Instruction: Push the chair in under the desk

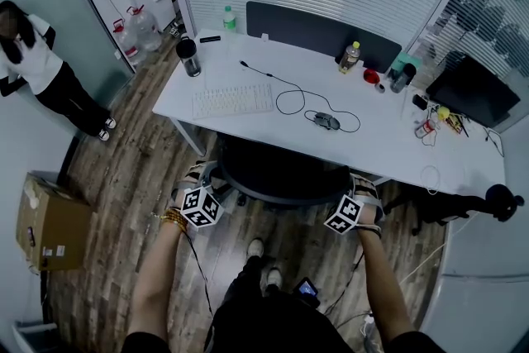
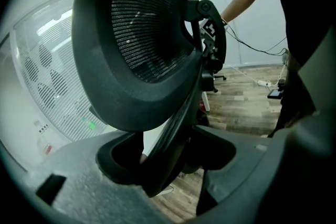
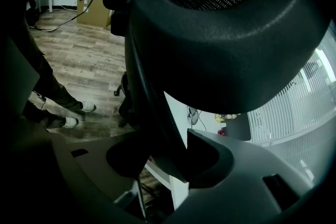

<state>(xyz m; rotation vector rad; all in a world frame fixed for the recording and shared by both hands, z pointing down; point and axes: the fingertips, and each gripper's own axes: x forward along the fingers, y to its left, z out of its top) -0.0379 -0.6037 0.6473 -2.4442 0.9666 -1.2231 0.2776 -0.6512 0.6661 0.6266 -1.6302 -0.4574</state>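
The black mesh office chair [image 1: 281, 169] stands at the white desk [image 1: 388, 146], its seat partly beneath the desktop. My left gripper [image 1: 201, 178] is at the left edge of the backrest and my right gripper [image 1: 360, 189] at the right edge. In the left gripper view the backrest's black rim [image 2: 173, 128] runs between the jaws of the left gripper [image 2: 168, 162], which are closed on it. The right gripper view shows the right gripper [image 3: 168, 162] closed the same way on the rim [image 3: 152, 113] of the other side.
On the desk lie a keyboard [image 1: 232, 100], a mouse [image 1: 325, 121] with its cable, a black tumbler [image 1: 189, 56] and bottles. A cardboard box [image 1: 50, 221] sits on the wood floor at left, where a person [image 1: 37, 66] stands. A phone [image 1: 307, 288] lies by my feet.
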